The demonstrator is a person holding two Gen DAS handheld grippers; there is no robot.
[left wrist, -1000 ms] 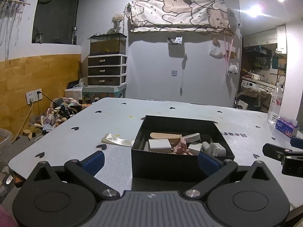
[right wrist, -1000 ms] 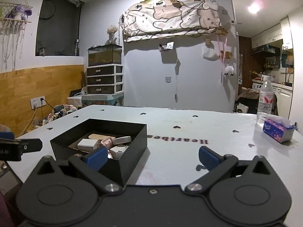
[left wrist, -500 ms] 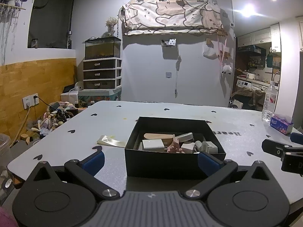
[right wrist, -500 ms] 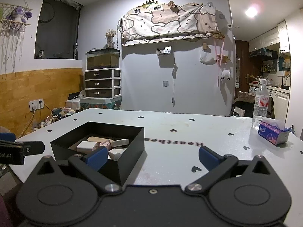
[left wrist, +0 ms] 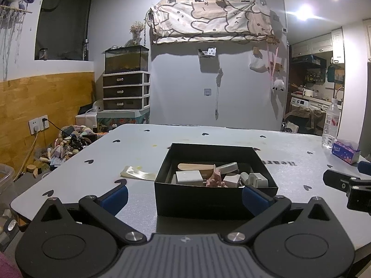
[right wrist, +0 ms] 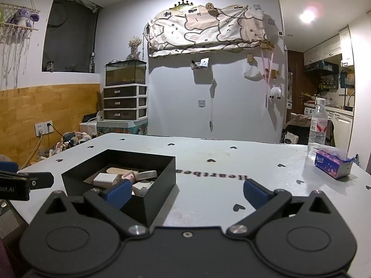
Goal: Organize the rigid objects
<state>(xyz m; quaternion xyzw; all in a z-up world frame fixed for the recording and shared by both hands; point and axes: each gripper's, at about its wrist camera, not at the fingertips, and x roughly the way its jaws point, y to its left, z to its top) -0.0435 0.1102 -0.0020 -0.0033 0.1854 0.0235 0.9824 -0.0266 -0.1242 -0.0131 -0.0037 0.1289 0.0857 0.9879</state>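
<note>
A black open box (left wrist: 199, 203) stands on the grey table, also seen in the right wrist view as the box (right wrist: 160, 185) at left. Inside lie several small rigid pieces: a white block (left wrist: 188, 177), a wooden stick (left wrist: 194, 167), a pink piece (left wrist: 215, 178) and grey pieces (left wrist: 255, 178). My left gripper (left wrist: 184, 197) is open just in front of the box's near wall, holding nothing. My right gripper (right wrist: 185, 191) is open to the right of the box, empty, and shows in the left wrist view as the right gripper (left wrist: 343, 183).
A flat pale strip (left wrist: 138, 173) lies left of the box. A tissue pack (right wrist: 332, 165) and a water bottle (right wrist: 318, 129) stand at the table's far right. The table (right wrist: 231, 162) carries heart marks. Toys and drawers fill the floor at left.
Both grippers have drawn back and lowered a little, so the box looks slightly farther and the view more level. Both stayed open. The box's contents have not moved.
</note>
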